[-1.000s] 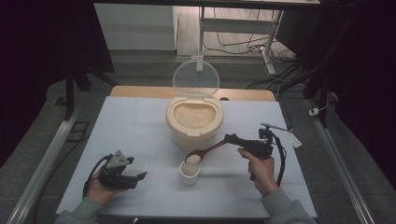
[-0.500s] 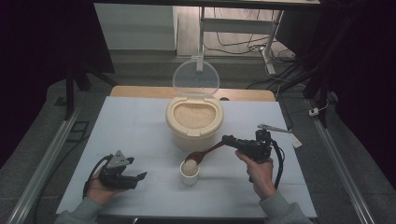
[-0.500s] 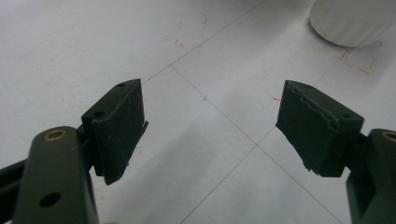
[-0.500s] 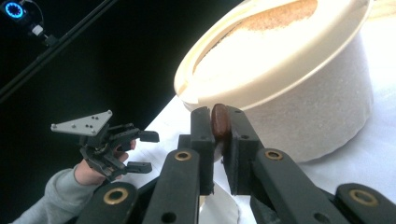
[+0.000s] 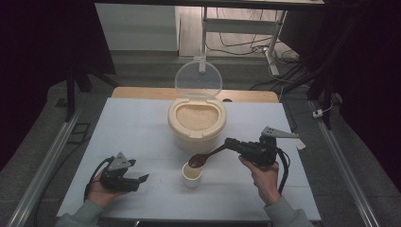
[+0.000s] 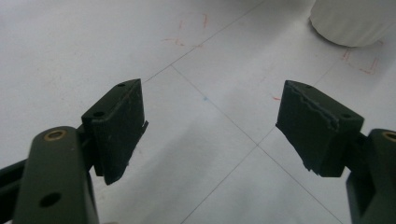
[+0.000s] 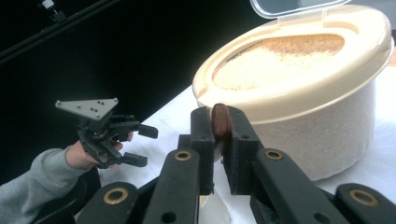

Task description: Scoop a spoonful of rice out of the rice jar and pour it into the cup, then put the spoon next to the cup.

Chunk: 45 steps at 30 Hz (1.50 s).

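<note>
Spoon point(image 5: 206, 157) over cup point(image 5: 192, 174), rice tub point(image 5: 196, 124) just behind

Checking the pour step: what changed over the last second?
The right gripper, shut on the wooden spoon, lifted its bowl from the small white cup's mouth to just above the rim; rice now sits in the cup. The left gripper stayed open on the table; the rice container stayed open.

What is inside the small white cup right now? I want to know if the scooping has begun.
The small white cup holds a pale layer, apparently rice. The brown spoon, gripped by the right claw, hangs over its rim and hides part of the inside.
</note>
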Available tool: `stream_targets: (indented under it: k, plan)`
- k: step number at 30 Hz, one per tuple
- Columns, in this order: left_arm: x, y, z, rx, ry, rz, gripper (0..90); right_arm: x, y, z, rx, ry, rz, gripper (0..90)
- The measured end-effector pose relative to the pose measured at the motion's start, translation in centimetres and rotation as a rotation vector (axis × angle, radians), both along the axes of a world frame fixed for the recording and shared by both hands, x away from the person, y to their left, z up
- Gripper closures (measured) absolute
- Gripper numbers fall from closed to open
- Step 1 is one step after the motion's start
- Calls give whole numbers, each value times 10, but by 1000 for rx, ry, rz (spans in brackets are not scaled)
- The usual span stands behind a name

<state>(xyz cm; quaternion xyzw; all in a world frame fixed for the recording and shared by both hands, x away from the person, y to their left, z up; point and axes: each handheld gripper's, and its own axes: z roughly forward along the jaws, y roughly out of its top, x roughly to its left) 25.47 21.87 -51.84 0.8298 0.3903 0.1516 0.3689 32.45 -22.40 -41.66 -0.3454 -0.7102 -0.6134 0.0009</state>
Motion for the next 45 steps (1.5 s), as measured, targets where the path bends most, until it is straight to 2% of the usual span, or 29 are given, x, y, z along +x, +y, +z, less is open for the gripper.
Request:
stream_targets:
  k: [11,15,20,28,38,45]
  plan:
    - [0,1,0,-3,0,4,232,4,-20,8,29,15,-16,830]
    - [0,0,0,-3,1,4,232,3,-31,15,16,12,-31,830]
    - [0,0,0,-2,1,3,232,4,-42,20,-12,40,-32,830]
    - [1,1,0,-3,2,4,232,5,-42,18,-84,90,25,830]
    - [1,0,0,-1,2,4,232,5,-37,8,-145,149,85,829]
    - [1,0,0,-1,4,3,232,9,-32,5,-192,203,147,829]
